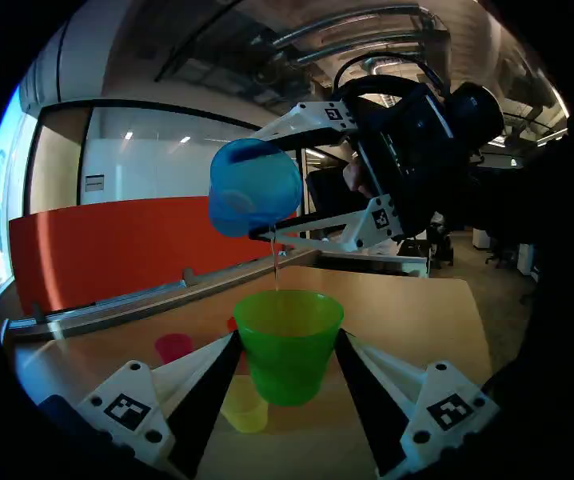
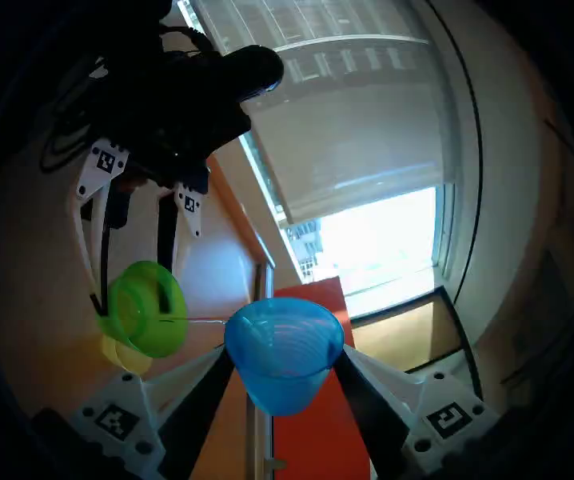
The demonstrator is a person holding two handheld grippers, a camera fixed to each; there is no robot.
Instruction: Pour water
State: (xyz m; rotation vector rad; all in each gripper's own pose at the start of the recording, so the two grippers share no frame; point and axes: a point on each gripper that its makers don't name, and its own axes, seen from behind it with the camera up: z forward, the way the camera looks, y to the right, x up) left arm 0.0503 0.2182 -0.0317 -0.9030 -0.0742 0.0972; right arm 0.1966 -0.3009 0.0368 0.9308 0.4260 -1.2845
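My left gripper (image 1: 288, 362) is shut on a green cup (image 1: 288, 352), held upright above the wooden table (image 1: 415, 308). Above it, my right gripper (image 1: 265, 186) holds a blue cup (image 1: 252, 188) tipped on its side, and a thin stream of water (image 1: 275, 260) falls from its rim into the green cup. In the right gripper view, my right gripper (image 2: 285, 372) is shut on the blue cup (image 2: 285, 360). The water stream (image 2: 195, 319) runs from it across to the green cup (image 2: 141, 308), which sits between the left gripper's fingers (image 2: 111, 240).
A yellow cup (image 1: 245, 404) and a pink cup (image 1: 173, 346) stand on the table below and left of the green cup. An orange partition (image 1: 127, 244) runs behind the table. A person's hand (image 1: 356, 172) grips the right gripper. Office chairs stand far right.
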